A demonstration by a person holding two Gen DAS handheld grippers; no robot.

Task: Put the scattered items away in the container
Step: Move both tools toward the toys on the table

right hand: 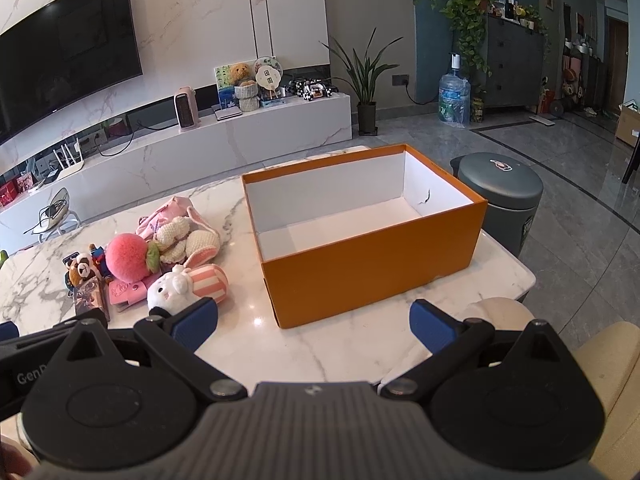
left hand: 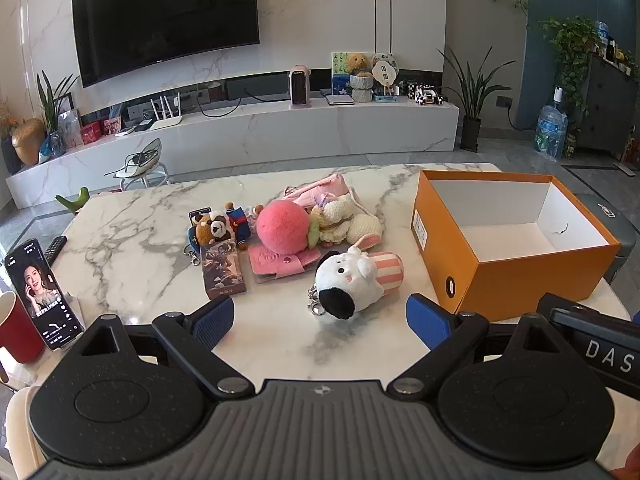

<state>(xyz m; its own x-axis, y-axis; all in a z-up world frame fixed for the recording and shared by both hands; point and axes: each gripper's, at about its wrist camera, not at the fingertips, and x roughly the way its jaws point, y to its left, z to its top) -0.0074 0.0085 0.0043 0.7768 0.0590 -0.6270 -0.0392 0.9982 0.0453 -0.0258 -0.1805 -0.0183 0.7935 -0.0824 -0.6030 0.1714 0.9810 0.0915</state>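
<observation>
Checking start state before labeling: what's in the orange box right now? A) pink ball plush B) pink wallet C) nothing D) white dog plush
C: the orange box shows only its bare white floor and walls, while the plush toys, such as the white dog plush, all lie on the marble table beside it.

Left tool and right tool both tilt downward, jaws spread wide, apparently gripping nothing

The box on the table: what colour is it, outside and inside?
The box is orange outside and white inside, clearest in the right wrist view.
</observation>
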